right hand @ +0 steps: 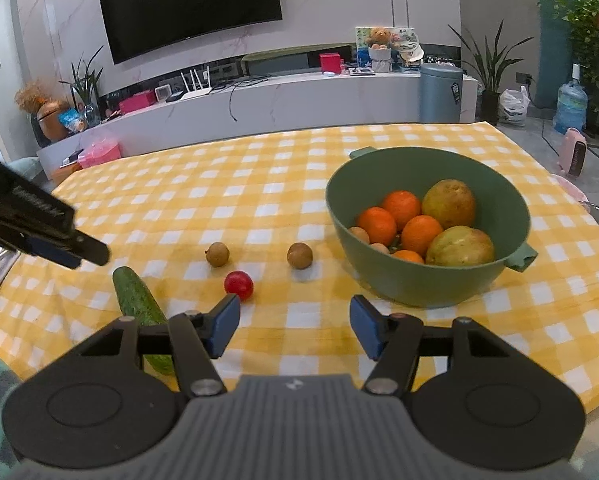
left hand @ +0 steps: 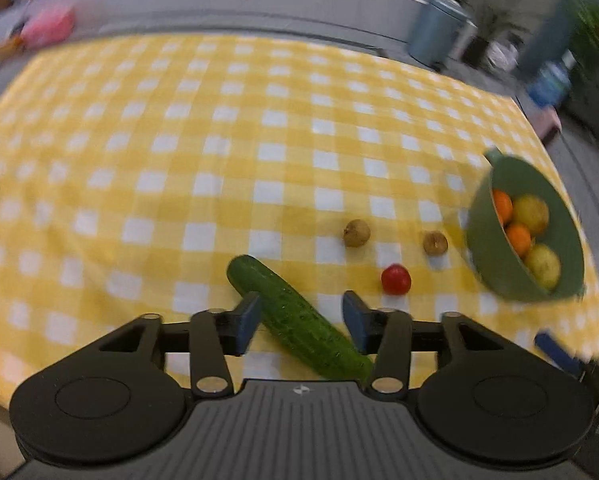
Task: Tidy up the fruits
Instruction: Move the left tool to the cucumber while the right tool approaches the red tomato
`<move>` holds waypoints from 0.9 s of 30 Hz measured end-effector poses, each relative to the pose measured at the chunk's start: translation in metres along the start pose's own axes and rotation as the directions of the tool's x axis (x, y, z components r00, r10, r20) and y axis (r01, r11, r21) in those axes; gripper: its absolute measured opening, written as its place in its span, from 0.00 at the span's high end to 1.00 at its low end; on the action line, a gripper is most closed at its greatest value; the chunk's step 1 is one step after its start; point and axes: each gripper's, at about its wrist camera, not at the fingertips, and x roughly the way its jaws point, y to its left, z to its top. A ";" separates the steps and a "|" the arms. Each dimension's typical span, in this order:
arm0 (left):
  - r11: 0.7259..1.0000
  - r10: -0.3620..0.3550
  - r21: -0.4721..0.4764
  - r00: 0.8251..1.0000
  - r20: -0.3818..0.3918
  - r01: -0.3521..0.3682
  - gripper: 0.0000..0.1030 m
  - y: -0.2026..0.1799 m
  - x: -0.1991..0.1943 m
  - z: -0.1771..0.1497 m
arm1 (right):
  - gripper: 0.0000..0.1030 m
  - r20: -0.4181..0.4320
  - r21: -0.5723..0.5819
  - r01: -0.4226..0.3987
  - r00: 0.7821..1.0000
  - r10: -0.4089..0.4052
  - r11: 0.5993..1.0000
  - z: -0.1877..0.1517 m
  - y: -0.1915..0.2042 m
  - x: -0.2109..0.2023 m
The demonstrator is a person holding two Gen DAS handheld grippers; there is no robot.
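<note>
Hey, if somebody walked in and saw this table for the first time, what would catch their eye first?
Probably the green bowl on the right of the yellow checked tablecloth, heaped with oranges and yellowish pears. Next, the loose pieces left of it: a small red fruit, two little brown ones, and a dark green cucumber lying at an angle under the open left claw.
</note>
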 end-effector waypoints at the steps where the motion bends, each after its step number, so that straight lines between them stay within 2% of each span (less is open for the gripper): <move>1: 0.999 0.007 -0.032 1.000 -0.006 -0.007 0.41 0.003 0.004 0.001 | 0.42 -0.003 0.000 -0.001 1.000 0.001 1.000 0.001 0.000 0.002; 4: 0.995 0.059 -0.083 0.998 -0.013 -0.059 0.39 0.007 0.015 0.001 | 0.42 -0.014 -0.003 0.000 1.000 0.000 1.000 0.001 0.001 0.009; 8: 0.988 0.054 -0.140 0.997 -0.050 -0.060 0.37 0.007 0.031 -0.004 | 0.43 -0.031 -0.004 -0.003 1.000 0.003 1.000 0.002 0.002 0.020; 13: 0.982 0.095 -0.156 0.992 -0.082 -0.107 0.37 0.002 0.050 -0.006 | 0.43 -0.048 -0.010 -0.004 0.999 0.004 1.000 0.004 0.000 0.030; 21: 0.981 0.140 -0.118 0.984 -0.114 -0.153 0.34 -0.010 0.064 -0.007 | 0.43 -0.072 0.008 -0.005 0.997 0.005 1.000 0.005 -0.005 0.043; 27: 0.982 0.150 -0.094 0.982 -0.119 -0.161 0.39 -0.012 0.069 -0.007 | 0.43 -0.089 0.016 -0.003 0.996 0.005 1.000 0.003 -0.007 0.051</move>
